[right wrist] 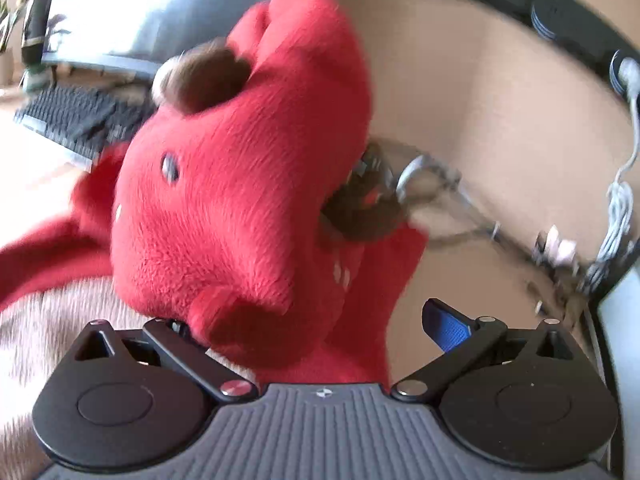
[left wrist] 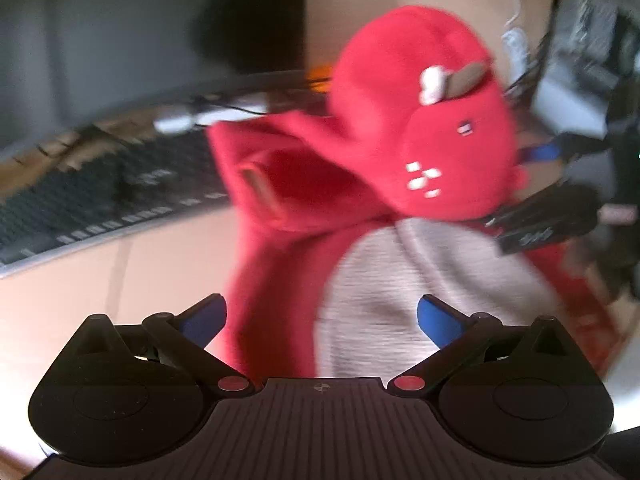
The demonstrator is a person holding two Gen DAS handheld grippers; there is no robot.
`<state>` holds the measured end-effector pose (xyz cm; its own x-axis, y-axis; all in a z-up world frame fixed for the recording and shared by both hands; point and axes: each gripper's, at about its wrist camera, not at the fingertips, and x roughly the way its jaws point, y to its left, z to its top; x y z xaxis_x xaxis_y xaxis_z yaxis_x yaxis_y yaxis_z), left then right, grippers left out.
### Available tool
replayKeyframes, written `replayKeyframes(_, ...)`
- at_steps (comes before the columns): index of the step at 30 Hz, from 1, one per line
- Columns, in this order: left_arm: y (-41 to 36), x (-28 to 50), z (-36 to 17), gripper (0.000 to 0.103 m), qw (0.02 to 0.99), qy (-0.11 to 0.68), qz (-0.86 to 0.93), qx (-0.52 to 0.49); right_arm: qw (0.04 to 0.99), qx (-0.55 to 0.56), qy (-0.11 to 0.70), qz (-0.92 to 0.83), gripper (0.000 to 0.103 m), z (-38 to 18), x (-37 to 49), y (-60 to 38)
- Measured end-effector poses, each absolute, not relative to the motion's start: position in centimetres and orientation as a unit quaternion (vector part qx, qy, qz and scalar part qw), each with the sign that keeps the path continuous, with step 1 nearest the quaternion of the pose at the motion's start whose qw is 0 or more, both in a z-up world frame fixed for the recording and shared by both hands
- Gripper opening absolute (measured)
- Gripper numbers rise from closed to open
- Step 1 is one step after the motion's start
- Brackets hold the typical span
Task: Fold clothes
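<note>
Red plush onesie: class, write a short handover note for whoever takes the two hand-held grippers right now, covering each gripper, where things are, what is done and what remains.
Left hand-held gripper: jaws open, grasping nothing, the garment between and ahead of them.
Right hand-held gripper: jaws open, the hood bulging between them, not clamped.
Red plush onesie: bunched on the tan desk, animal-face hood up, beige belly panel showing; keyboard behind.
Done: no fold visible.
Left: flatten it, then fold.
</note>
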<state>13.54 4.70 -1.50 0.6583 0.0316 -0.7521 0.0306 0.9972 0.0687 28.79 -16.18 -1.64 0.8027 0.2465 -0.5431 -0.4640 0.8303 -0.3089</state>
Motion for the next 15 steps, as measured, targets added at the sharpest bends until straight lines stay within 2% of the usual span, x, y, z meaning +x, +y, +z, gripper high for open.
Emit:
replayKeyframes(3, 4.8, 13.3, -1.6, 0.103, 0.908, 0.416, 0.004, 0.051, 0.959, -0.194, 0.175, 0.114, 0.103, 3.9, 32.5, -15.4)
replayKeyframes(7, 4.4, 14.5, -1.9, 0.103, 0.908, 0.413, 0.001, 0.072, 0.963, -0.144, 0.185, 0.136, 0.103, 9.7, 34.5, -15.6)
replayKeyframes(11, 3.6, 15.9, -1.8, 0.103, 0.913, 0.399, -0.009, 0.080, 0.952, -0.159, 0.193, 0.176, 0.103, 10.0, 33.2, -15.1)
replayKeyframes(15, 3.9, 17.8, -2.5, 0.103, 0.915, 0.390, 0.023, 0.098, 0.938, -0.178, 0.212, 0.210, 0.103, 7.6, 31.4, -15.9)
